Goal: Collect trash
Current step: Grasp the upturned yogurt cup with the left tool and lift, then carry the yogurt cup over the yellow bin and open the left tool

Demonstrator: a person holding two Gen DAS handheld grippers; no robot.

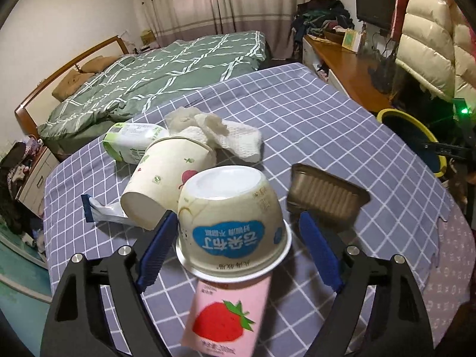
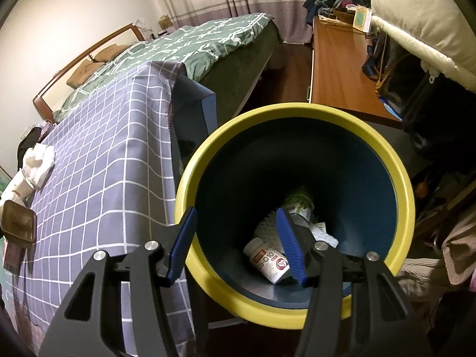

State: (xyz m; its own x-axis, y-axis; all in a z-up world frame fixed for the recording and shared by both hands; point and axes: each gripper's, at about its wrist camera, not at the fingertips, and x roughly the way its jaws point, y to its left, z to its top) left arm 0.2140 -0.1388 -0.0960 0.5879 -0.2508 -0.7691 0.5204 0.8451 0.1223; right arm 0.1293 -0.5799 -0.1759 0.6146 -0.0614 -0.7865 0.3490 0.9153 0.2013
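My left gripper (image 1: 236, 223) is open, its blue fingers on either side of an upside-down pudding cup (image 1: 232, 220) without touching it. The cup rests partly on a pink strawberry milk carton (image 1: 226, 315). Behind lie a tipped paper cup (image 1: 166, 178), a green-white carton (image 1: 134, 139), crumpled tissue (image 1: 217, 134), a blue wrapper (image 1: 98, 208) and a brown plastic tray (image 1: 324, 196). My right gripper (image 2: 238, 217) is open and empty over the rim of the yellow-rimmed bin (image 2: 190, 178). Inside lies a white pill bottle (image 2: 267, 261) with other trash.
The table wears a grey checked cloth (image 1: 297, 119). The bin (image 1: 428, 136) stands off its right edge. A bed (image 1: 163, 71) lies behind, a wooden desk (image 2: 336, 74) at right, a hanging white coat (image 1: 431, 38) above it.
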